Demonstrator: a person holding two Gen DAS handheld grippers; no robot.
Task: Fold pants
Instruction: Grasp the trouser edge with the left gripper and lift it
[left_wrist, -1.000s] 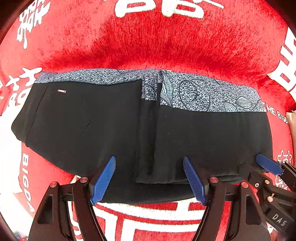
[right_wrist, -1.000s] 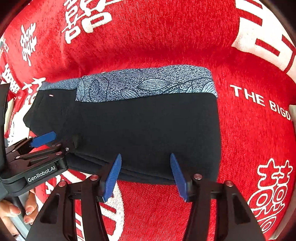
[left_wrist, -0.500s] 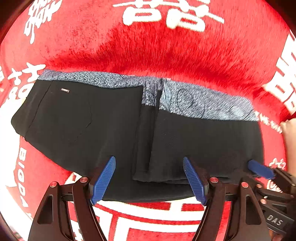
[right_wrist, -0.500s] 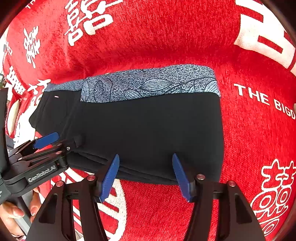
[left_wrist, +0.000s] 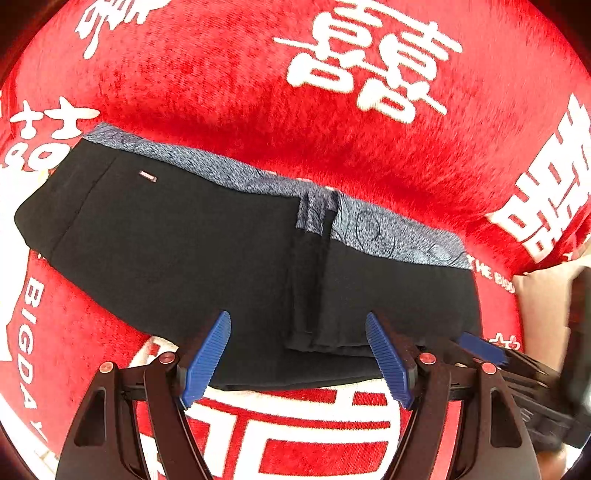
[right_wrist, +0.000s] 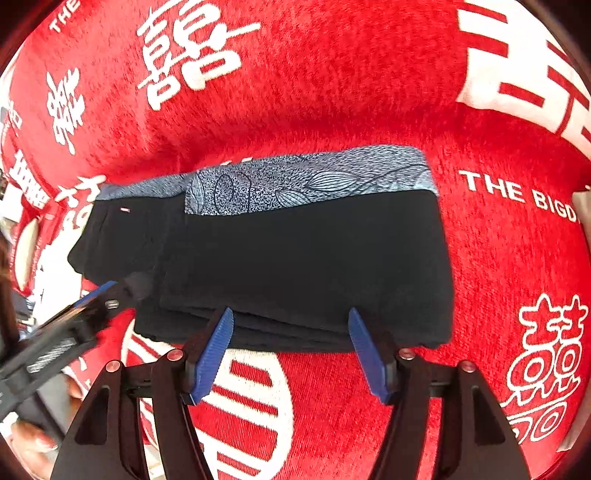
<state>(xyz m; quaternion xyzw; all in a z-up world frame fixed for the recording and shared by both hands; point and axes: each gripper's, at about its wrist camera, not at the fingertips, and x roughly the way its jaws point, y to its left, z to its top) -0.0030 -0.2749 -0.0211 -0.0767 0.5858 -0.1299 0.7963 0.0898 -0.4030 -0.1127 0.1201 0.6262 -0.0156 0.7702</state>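
Black pants (left_wrist: 207, 251) with a blue-grey patterned waistband lie folded flat on a red cloth; they also show in the right wrist view (right_wrist: 303, 266). My left gripper (left_wrist: 297, 354) is open and empty, its blue pads straddling the near edge of the pants above the folded leg end. My right gripper (right_wrist: 290, 339) is open and empty at the near edge of the thicker folded stack. Each gripper shows in the other's view: the right one at the pants' right corner (left_wrist: 491, 354), the left one at the left corner (right_wrist: 92, 299).
The red cloth (left_wrist: 258, 92) with white characters and lettering covers the whole surface and reaches past the pants on all sides (right_wrist: 517, 240). A hand shows at the right edge (left_wrist: 543, 306) and fingers at the lower left (right_wrist: 26, 443).
Both grippers stay open. The left camera has swung so the pants look tilted, lower on the right. The right view has drawn slightly closer to the pants.
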